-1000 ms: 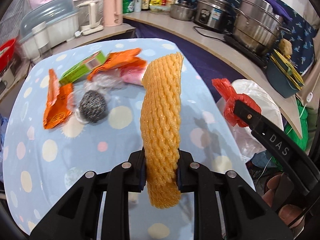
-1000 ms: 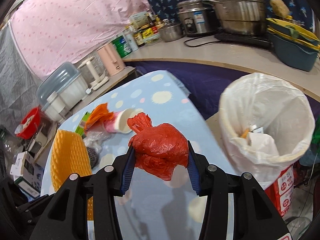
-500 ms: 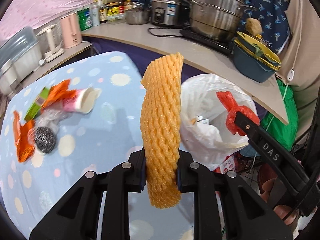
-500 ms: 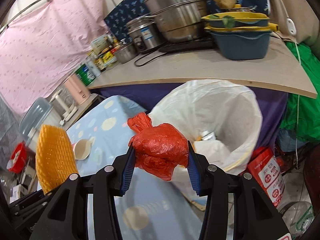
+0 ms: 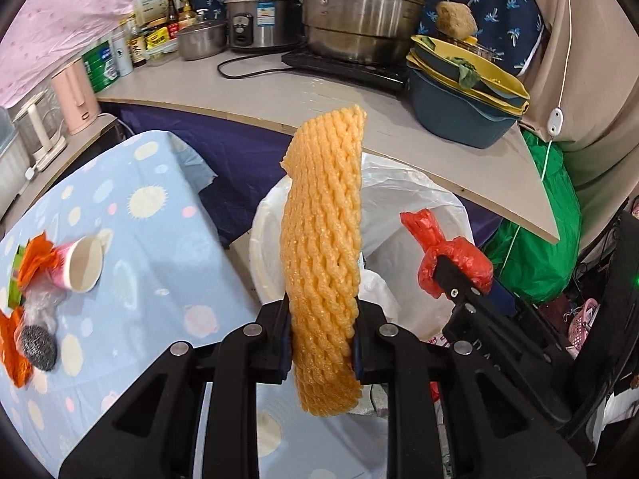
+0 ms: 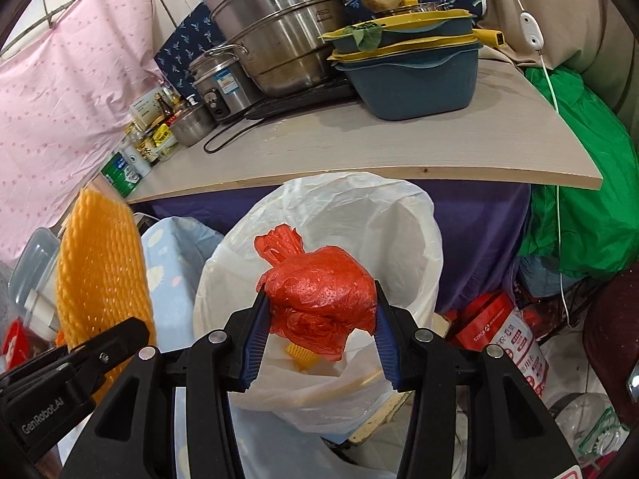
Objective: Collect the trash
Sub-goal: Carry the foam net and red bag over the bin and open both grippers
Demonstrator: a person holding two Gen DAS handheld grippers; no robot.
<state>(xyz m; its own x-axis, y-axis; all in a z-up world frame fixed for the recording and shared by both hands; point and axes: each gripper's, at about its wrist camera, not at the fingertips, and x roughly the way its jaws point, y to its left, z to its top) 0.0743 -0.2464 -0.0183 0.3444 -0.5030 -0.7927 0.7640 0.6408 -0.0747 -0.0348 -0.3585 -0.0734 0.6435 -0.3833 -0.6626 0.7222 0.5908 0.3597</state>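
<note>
The left gripper [image 5: 321,343] clamped a yellow foam net [image 5: 321,247]; the right gripper [image 6: 319,319] squeezed a red bag [image 6: 319,291], white-lined bin [image 6: 399,219] at twelve o'clock.

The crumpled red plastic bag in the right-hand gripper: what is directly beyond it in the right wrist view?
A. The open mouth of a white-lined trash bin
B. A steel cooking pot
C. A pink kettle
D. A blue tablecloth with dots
A. The crumpled red plastic bag, clamped in the right gripper, sits in front of the open mouth of the white-lined trash bin.
</note>
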